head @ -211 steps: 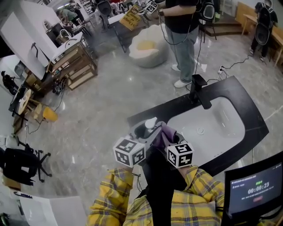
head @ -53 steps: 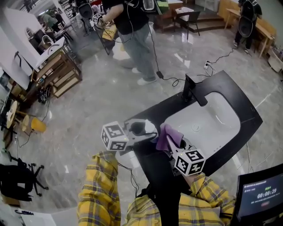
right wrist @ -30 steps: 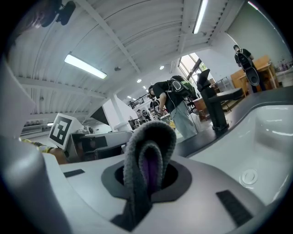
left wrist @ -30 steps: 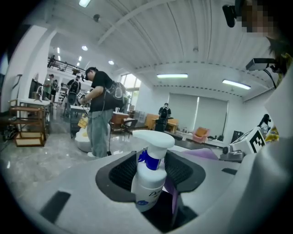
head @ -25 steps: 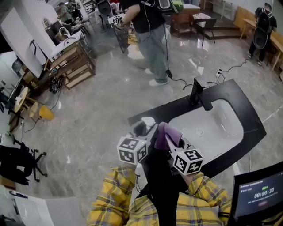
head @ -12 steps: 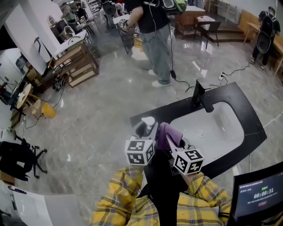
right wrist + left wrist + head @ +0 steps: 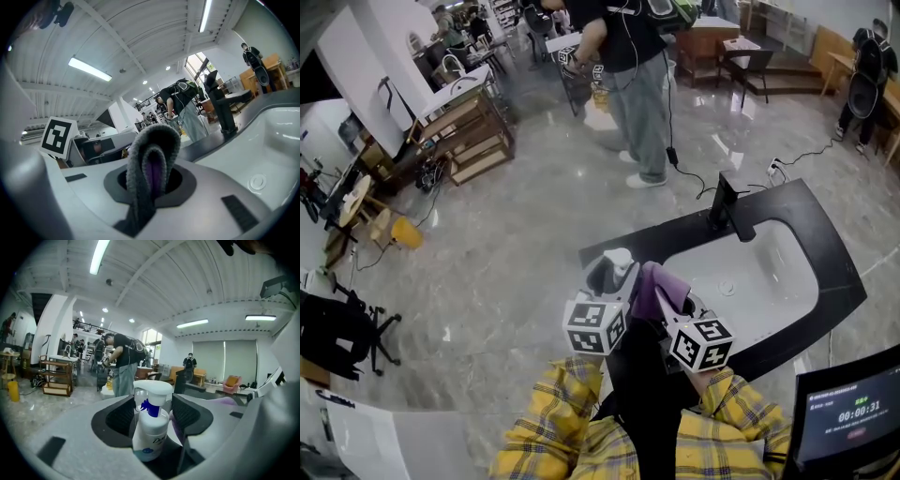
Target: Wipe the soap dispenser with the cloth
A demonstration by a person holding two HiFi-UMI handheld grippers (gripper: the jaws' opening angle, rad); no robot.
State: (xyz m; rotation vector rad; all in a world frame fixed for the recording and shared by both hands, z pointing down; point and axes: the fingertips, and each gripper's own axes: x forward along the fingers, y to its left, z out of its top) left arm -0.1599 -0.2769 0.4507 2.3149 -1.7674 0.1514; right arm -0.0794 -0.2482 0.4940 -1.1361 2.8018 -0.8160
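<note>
The white soap dispenser (image 7: 616, 265) with a blue neck stands at the left end of the black counter (image 7: 830, 246). In the left gripper view the dispenser (image 7: 151, 427) sits upright between the dark pads of my left gripper (image 7: 152, 414), with the pump head above them. These jaws have just been opening and stand a little off the bottle's sides. My right gripper (image 7: 663, 292) is shut on a folded purple and grey cloth (image 7: 652, 284), just right of the dispenser. In the right gripper view the cloth (image 7: 151, 168) bulges out between the jaws.
A white sink basin (image 7: 773, 272) with a black faucet (image 7: 727, 208) fills the counter to the right. A person (image 7: 639, 75) with grippers stands on the grey floor beyond. A screen with a timer (image 7: 853, 408) is at lower right. Wooden shelving (image 7: 464, 127) stands far left.
My left gripper's marker cube has shifted slightly right, closer to the right gripper. The right gripper and cloth have stayed put. The person in the background has stepped a little.
</note>
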